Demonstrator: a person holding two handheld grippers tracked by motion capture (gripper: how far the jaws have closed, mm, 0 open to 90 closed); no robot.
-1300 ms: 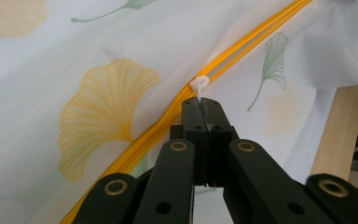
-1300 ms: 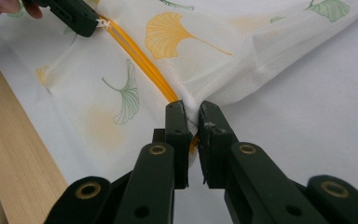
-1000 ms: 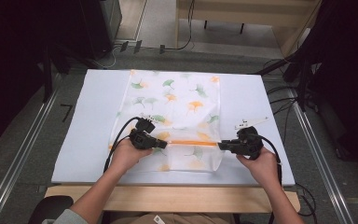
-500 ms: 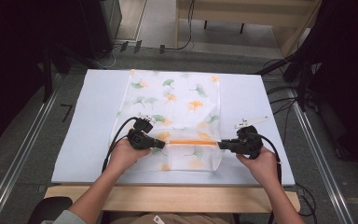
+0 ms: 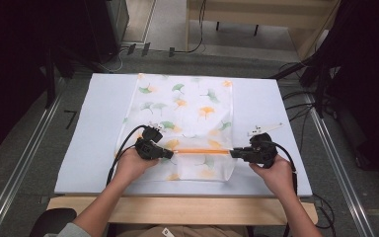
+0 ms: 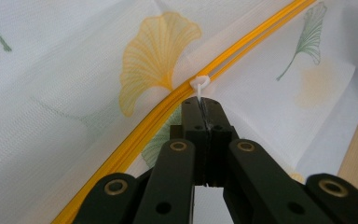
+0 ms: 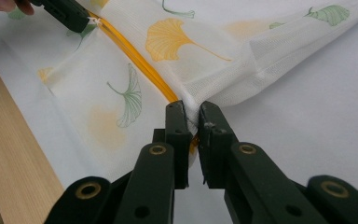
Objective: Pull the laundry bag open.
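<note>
A white mesh zipper bag printed with orange and green ginkgo leaves (image 5: 185,116) is being laid flat on a pale blue-white table mat (image 5: 94,118), its near end lying close to the light wooden table edge (image 5: 177,210). An orange zipper line (image 5: 197,151) is being run across the bag's near part, from side to side in the high view.

The left gripper (image 5: 165,154) is being held by the person's left hand (image 5: 131,165) at the zipper's left end. In the left gripper view its black jaws are being pressed fully together on the small white zipper pull (image 6: 199,84) (the thin tab is being pinched right at the jaw tips).

The right gripper (image 5: 234,153) is being held by the right hand (image 5: 276,175) at the bag's right edge. In the right gripper view its jaws are being closed on the bunched corner of the mesh where the zipper ends, with a narrow gap being left between them by the fabric. The left gripper is also being shown there, far off at the upper left (image 7: 70,16).
</note>
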